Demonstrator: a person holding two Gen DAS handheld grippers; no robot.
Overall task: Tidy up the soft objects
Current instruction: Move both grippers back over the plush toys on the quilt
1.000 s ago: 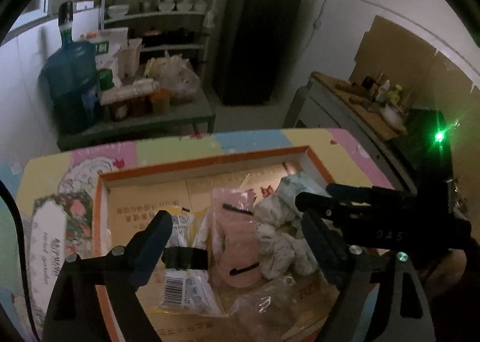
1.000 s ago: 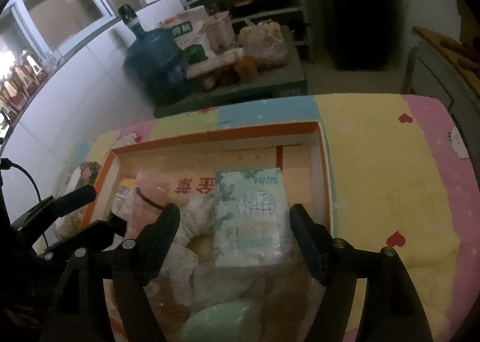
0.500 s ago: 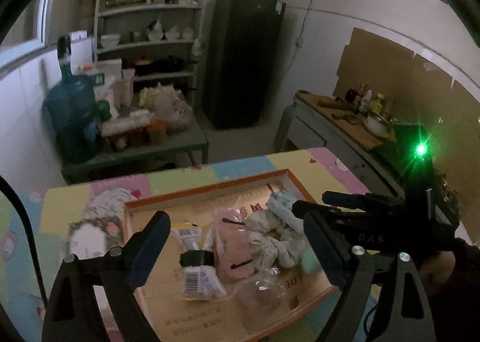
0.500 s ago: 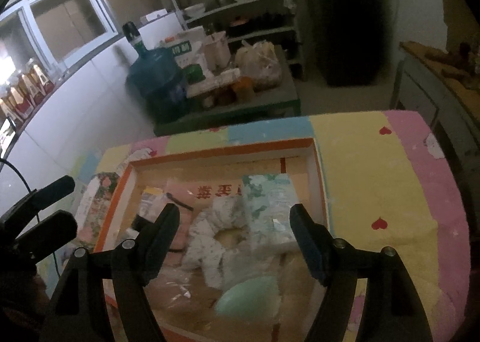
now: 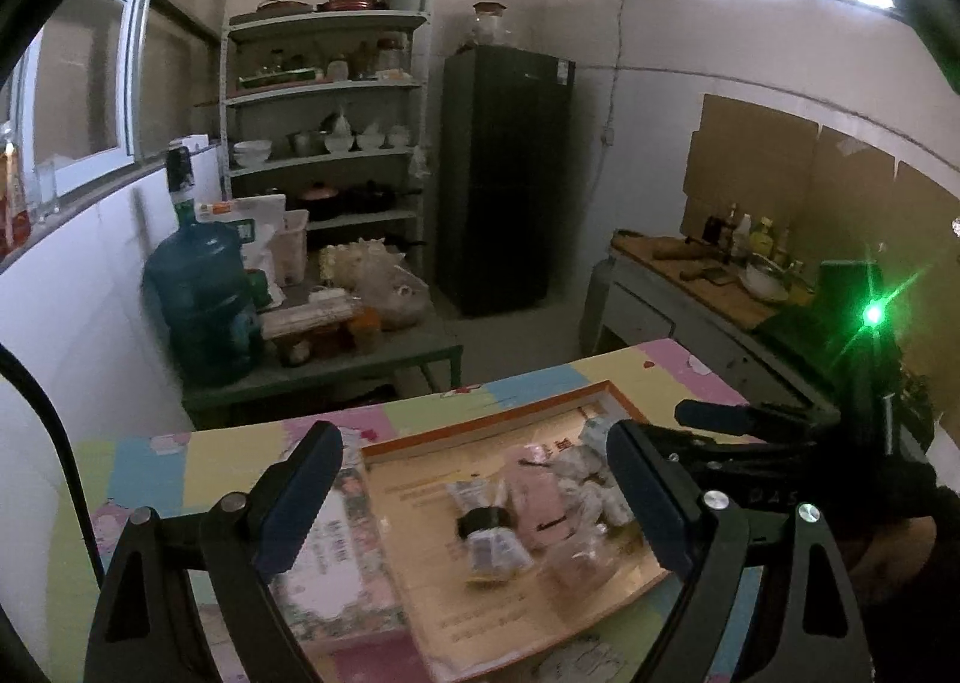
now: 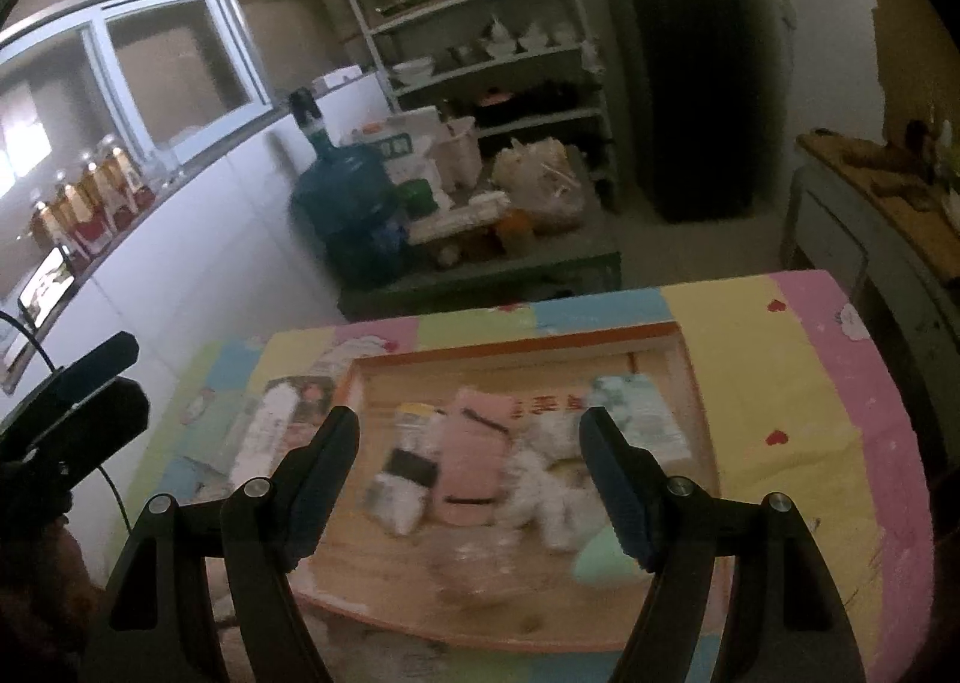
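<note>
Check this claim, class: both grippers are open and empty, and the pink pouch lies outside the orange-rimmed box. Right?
Not quite. The pink pouch lies inside the box, as the right wrist view shows. Both the left gripper and the right gripper are open and empty.

A shallow orange-rimmed cardboard tray, matt and printed, is seen on the surface, which is covered by a smooth pastel patchwork cloth. In the tray, a flat pink fabric piece is flanked at three o'clock by a white crumpled cloth bundle and at nine o'clock by a glossy clear plastic packet. The left tool and right tool are made of matt black plastic with silvery metal screws.
</note>
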